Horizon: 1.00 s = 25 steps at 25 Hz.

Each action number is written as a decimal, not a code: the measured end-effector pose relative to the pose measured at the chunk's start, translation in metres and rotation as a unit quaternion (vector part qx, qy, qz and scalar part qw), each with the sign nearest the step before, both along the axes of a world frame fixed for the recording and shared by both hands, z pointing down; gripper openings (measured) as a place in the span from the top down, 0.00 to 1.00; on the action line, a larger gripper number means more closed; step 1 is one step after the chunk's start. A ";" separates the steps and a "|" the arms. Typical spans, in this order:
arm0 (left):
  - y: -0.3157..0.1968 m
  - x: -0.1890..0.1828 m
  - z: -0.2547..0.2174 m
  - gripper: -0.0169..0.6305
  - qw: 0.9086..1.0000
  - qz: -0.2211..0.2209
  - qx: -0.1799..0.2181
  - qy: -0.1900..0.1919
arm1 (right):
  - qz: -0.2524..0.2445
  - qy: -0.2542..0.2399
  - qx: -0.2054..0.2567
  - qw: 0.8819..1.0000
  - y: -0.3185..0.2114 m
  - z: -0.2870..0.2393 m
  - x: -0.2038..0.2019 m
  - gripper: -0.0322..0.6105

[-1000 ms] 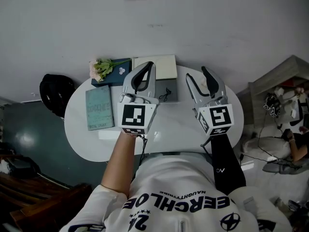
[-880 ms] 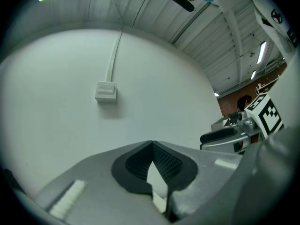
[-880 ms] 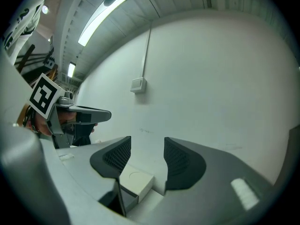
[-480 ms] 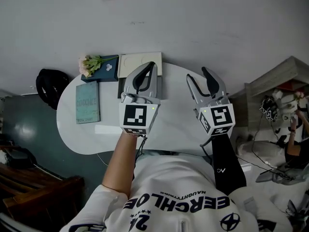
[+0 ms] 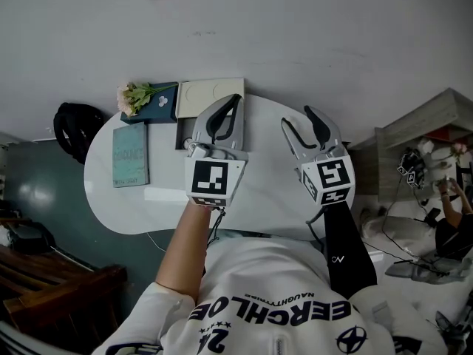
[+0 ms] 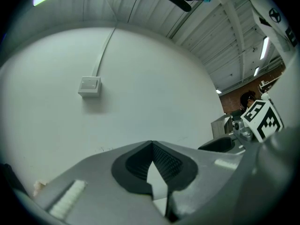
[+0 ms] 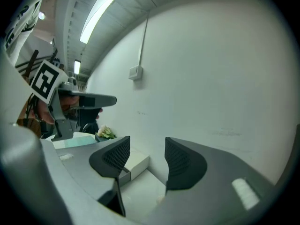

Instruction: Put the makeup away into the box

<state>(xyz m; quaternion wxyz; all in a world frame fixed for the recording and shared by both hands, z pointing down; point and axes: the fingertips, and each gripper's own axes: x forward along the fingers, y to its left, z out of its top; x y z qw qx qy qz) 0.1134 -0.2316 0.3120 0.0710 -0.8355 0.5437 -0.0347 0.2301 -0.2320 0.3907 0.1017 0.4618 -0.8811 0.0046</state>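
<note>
A box with a cream lid [image 5: 214,97] stands at the back of the white oval table [image 5: 266,183], against the wall. Its dark open part [image 5: 182,133] shows just left of my left gripper [image 5: 233,100]. That gripper hangs over the box and hides most of the inside. Its jaws meet at the tips with nothing in them [image 6: 151,143]. My right gripper [image 5: 300,118] hovers over bare table right of the box. It stands open and has just been opening a little, with nothing between the pads [image 7: 146,146]. The box [image 7: 133,165] lies ahead, to its left. I see no makeup.
Pink flowers [image 5: 133,95] lie on a dark blue book [image 5: 164,103] at the table's back left, with a teal book [image 5: 130,154] in front of them. A black bag [image 5: 74,128] sits left of the table. A grey cabinet [image 5: 429,124] stands at the right.
Both grippers have moved forward toward the wall. The left one now hangs over the box. The table's things have slid left in the head view.
</note>
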 end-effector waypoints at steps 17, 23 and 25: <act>-0.001 -0.034 0.035 0.97 0.997 -0.056 -0.039 -0.026 | -0.075 0.258 -0.201 0.942 -0.047 0.214 0.028 0.49; 0.006 -0.045 0.048 0.97 0.995 -0.074 -0.059 -0.038 | -0.078 0.277 -0.246 0.926 -0.057 0.265 0.035 0.52; 0.006 -0.046 0.050 0.97 0.994 -0.075 -0.062 -0.039 | -0.091 0.291 -0.240 0.922 -0.062 0.270 0.038 0.73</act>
